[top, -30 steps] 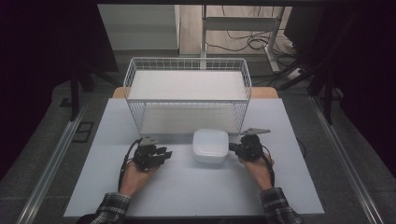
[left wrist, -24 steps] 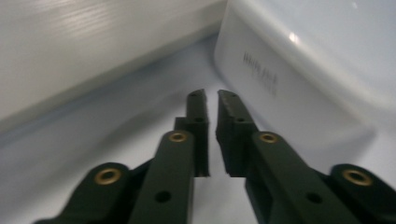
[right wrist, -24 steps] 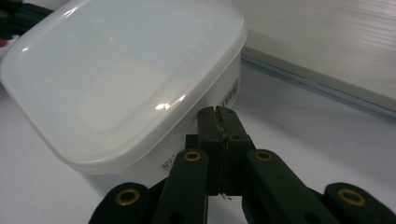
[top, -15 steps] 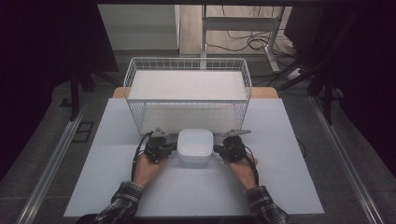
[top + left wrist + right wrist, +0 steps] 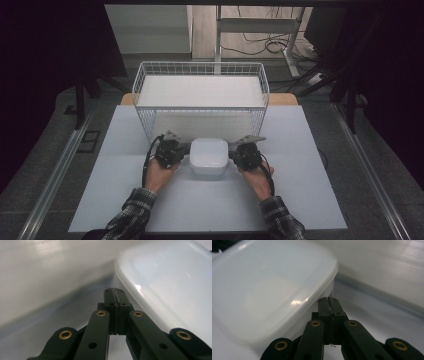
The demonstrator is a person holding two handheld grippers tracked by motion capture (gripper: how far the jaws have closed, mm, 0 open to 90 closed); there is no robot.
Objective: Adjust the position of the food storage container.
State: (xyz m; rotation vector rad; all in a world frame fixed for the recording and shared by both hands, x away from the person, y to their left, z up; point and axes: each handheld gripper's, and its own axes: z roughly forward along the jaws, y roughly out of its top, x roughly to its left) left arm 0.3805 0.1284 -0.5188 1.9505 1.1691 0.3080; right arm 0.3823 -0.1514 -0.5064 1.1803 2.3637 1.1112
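Observation:
A white lidded plastic box [image 5: 209, 155] with rounded corners sits on the table just in front of the wire basket [image 5: 145, 80]. My left gripper [image 5: 176, 151] lies against the box's left side, my right gripper [image 5: 239, 152] against its right side. In the left gripper view the jaws of my left gripper [image 5: 114, 290] are pressed together with nothing between them, their tips beside the box's rim [image 5: 160, 282]. My right gripper [image 5: 328, 300] is likewise shut and empty, tucked under the lid's edge [image 5: 267, 290].
The white wire basket holds a flat white liner and stands at the table's [image 5: 300, 190] far middle. Table edges run left and right; chair legs and cables [image 5: 260, 45] lie on the floor beyond.
Both hands moved inward until the grippers flank the box, which slid left toward the table's middle. The left gripper's jaws closed.

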